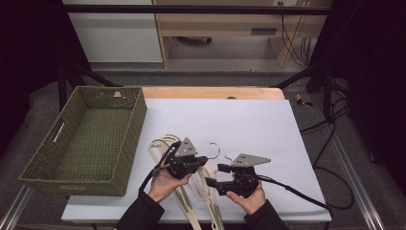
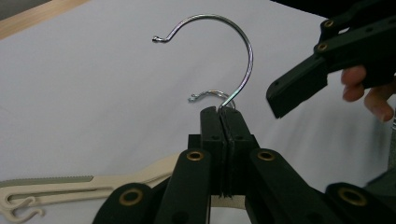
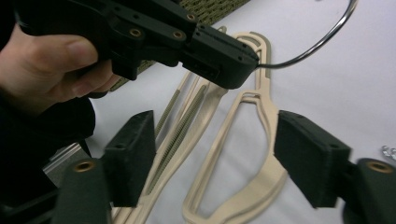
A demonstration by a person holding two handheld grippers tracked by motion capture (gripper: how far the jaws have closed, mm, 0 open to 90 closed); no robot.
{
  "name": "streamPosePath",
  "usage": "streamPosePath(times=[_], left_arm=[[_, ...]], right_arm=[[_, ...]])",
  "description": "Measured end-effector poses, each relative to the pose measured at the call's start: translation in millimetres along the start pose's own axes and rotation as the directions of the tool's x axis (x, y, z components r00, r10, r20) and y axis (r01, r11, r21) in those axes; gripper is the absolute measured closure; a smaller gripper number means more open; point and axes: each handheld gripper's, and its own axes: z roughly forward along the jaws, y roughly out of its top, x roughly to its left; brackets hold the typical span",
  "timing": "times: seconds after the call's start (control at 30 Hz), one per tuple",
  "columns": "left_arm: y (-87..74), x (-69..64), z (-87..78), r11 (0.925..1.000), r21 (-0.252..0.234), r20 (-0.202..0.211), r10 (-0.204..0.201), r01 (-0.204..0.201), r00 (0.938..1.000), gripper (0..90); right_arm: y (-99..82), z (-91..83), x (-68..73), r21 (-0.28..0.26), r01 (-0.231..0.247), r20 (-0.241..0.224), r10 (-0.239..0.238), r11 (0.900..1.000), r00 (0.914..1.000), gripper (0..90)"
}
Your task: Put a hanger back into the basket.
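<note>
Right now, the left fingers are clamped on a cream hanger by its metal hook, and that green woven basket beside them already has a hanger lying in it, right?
Not quite. The basket has no hanger in it; the high view shows its woven floor bare. The rest holds: the left gripper is shut on the cream hanger at the base of its metal hook, and the other hangers lie on the table.

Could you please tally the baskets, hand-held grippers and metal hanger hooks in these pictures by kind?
Green woven basket: 1
Grippers: 2, the left gripper and the right gripper
Metal hanger hooks: 2, one large and one smaller behind it
Total: 5
</note>
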Motion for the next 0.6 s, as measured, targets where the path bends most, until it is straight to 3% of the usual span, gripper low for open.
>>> streamPosePath(times=[0.1, 0.3, 0.5, 0.6], left_arm=[[0.3, -0.4, 0.3, 1.0000, 0.002, -0.001, 0.001, -0.001, 1.0000, 88.8], [0.7, -1.8, 0.9, 1.0000, -0.002, -0.005, -0.003, 0.003, 1.0000, 88.8], [0.2, -3.6, 3.5, 1.0000, 0.004, -0.010, -0.004, 0.004, 0.9999, 88.7], [0.0, -4.2, 4.1, 1.0000, 0.003, -0.013, -0.005, 0.005, 0.9999, 88.7]], right_arm=[[-1.3, 6.0, 1.0, 0.015, -0.007, -0.006, 0.007, 0.9999, 1.0000, 39.3], [-6.7, 27.6, 2.0, 0.088, -0.052, -0.024, 0.054, 0.9948, 0.9982, 58.4], [-5.1, 30.3, -1.2, 0.107, -0.102, -0.061, 0.109, 0.9890, 0.9922, 71.5], [-4.4, 31.7, -2.9, 0.124, -0.130, -0.065, 0.139, 0.9838, 0.9882, 73.9]])
